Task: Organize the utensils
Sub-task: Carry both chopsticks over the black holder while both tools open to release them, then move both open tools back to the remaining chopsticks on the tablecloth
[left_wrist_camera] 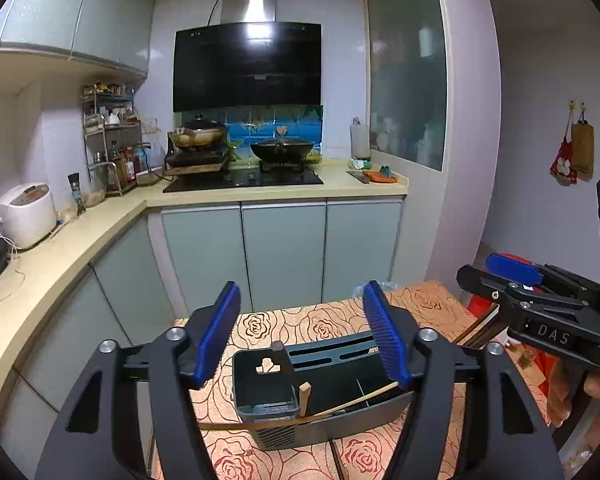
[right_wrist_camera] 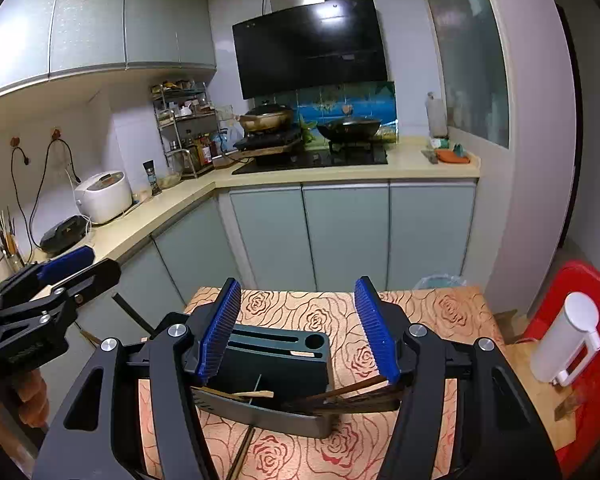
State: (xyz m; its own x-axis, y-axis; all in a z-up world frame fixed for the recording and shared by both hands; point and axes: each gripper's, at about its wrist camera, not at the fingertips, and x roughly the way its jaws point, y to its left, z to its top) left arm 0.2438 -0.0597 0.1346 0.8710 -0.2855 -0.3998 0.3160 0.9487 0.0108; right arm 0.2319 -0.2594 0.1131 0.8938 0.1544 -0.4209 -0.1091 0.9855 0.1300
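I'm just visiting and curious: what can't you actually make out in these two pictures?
- Utensil holder, left wrist view: its contents are partly covered by the left gripper.
- Chopsticks, right wrist view: cut off by the bottom edge.
- Spice rack labels, both views: too small.

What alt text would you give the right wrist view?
An open right hand-held gripper hovers over a dark utensil holder containing chopsticks on a rose-patterned tablecloth, with a kitchen counter beyond.

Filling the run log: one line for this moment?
left claw open | right claw open | utensil holder on table, chopsticks inside
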